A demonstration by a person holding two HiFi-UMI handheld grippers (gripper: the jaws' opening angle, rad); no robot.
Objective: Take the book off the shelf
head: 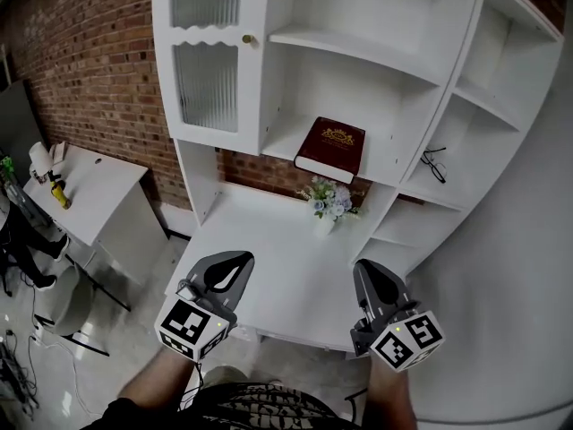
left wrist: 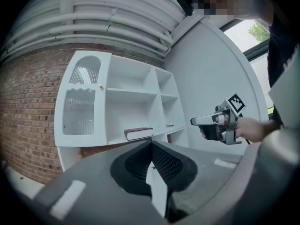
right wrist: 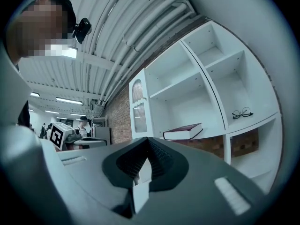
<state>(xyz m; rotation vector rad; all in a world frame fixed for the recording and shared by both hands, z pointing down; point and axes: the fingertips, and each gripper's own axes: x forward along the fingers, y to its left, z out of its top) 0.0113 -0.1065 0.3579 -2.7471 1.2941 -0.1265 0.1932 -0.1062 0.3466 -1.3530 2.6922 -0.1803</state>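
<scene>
1. Here, the book (head: 330, 149) is shown lying flat on the lowest board of the shelf (head: 358, 52), in its central bay, untouched.
2. The left gripper (head: 235, 260) is held before the shelf, well apart from it, jaws clenched on nothing.
3. The right gripper (head: 365, 269) is held likewise before the shelf, clenched and empty.
4. Spectacles (head: 433, 164) are seen in the shelf's side bay.
</scene>
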